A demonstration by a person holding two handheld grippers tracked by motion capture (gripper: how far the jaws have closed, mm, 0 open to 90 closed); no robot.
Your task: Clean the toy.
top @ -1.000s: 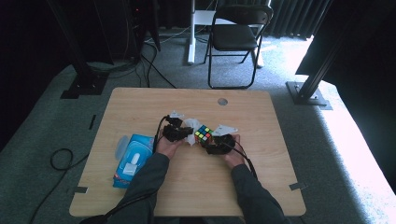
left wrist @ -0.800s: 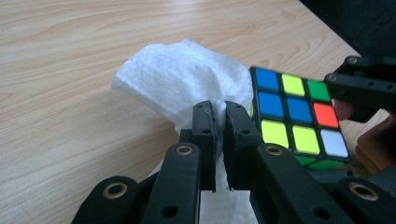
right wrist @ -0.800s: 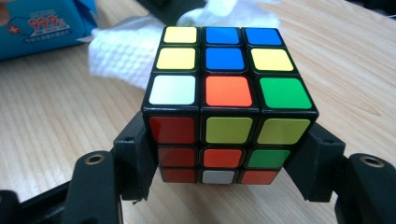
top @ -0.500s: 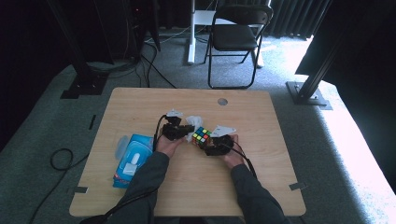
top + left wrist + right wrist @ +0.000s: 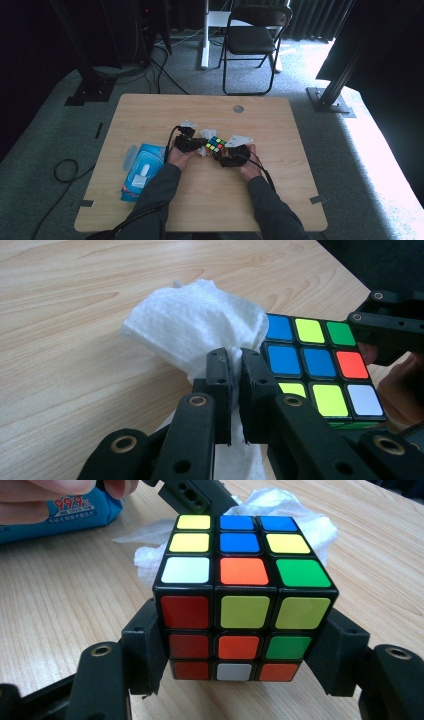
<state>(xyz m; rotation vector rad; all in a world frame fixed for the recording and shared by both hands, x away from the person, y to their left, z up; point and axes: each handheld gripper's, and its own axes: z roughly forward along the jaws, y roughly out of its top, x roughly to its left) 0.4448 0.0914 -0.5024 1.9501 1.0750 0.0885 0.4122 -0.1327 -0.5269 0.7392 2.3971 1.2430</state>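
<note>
A scrambled colour cube [image 5: 216,145] is lifted just over the middle of the wooden table [image 5: 150,115]. My right gripper [image 5: 221,152] is shut on the cube [image 5: 242,595], with one jaw pressed to each side. My left gripper [image 5: 201,146] is shut on a crumpled white wipe [image 5: 200,325], which it holds against the cube's [image 5: 315,360] left face. In the right gripper view the wipe [image 5: 292,507] bulges out behind the cube. The right gripper's black jaw [image 5: 395,330] shows at the far side of the cube.
A blue pack of wet wipes [image 5: 142,170] lies on the table left of my left hand, and shows again [image 5: 60,510] in the right gripper view. A round cable hole [image 5: 238,108] sits near the far edge. A folding chair [image 5: 255,40] stands beyond the table.
</note>
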